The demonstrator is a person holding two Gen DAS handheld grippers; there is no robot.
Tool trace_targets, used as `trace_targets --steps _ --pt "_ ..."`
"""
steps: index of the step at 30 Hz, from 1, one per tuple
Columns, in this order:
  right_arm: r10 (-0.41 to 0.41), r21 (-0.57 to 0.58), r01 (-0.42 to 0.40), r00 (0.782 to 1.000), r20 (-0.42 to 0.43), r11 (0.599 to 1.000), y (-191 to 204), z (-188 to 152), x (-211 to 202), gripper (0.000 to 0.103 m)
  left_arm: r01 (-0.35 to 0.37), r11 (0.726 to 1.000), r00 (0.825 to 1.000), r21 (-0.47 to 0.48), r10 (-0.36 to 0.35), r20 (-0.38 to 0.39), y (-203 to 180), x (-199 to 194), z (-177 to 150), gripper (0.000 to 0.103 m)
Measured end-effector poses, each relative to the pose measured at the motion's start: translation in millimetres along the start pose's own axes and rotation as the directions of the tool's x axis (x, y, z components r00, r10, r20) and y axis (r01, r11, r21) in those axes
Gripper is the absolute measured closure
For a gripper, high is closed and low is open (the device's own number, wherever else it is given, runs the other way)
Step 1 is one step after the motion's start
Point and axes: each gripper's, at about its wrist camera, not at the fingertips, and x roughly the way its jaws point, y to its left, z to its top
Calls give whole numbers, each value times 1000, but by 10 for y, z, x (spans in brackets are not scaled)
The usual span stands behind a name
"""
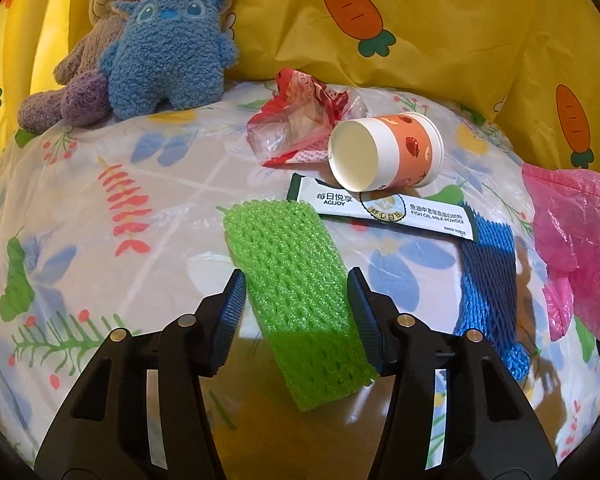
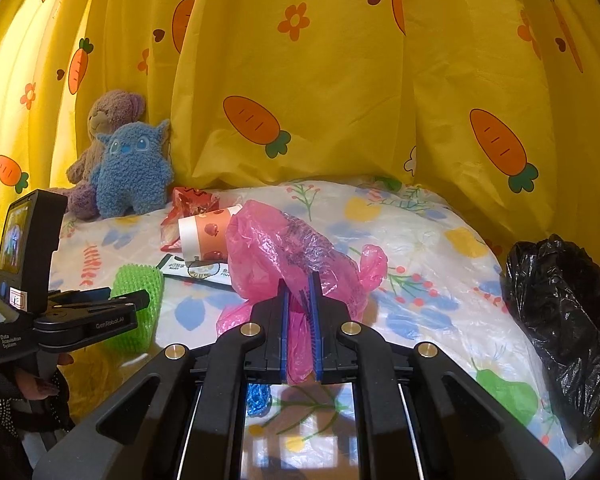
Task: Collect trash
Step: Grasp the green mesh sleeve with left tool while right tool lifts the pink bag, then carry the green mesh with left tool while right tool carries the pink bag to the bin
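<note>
My left gripper [image 1: 296,288] is open, its fingers on either side of a green foam net [image 1: 292,288] lying on the flowered table cover. Beyond it lie a milk powder sachet [image 1: 380,210], a tipped paper cup [image 1: 384,152], a crumpled red and clear wrapper [image 1: 300,120] and a blue foam net [image 1: 490,280]. My right gripper [image 2: 300,292] is shut on a pink plastic bag [image 2: 292,248], held just above the table. The pink bag also shows at the right edge of the left wrist view [image 1: 576,240]. The left gripper [image 2: 100,304] shows at the left of the right wrist view.
A black trash bag [image 2: 564,320] hangs open at the table's right edge. A blue plush toy [image 1: 168,44] and a brown plush toy [image 1: 96,40] sit at the back left. A yellow carrot-print curtain [image 2: 340,80] closes off the back.
</note>
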Motion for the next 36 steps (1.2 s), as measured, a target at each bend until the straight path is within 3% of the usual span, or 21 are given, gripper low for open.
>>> trace_targets --steps 7,10,19,29,36 --pt "-7 7 7 1000 5 1000 -17 -34 -72 93 4 1000 1000 25 -4 -19 -43 41 1 83" --pt "-9 3 9 1000 10 1000 -22 -36 -98 93 11 1000 1000 22 -11 -18 -34 36 1 89" --pt "-20 11 20 1000 15 1000 -93 -58 -164 93 56 998 998 34 -57 32 -110 -93 -24 92" --pt "-53 33 52 998 38 998 -262 -34 -304 93 102 981 979 162 -128 159 -679 -599 2 92" --pt "-91 52 88 994 63 995 -441 -42 -457 93 124 969 968 214 -166 190 -995 -749 -15 92"
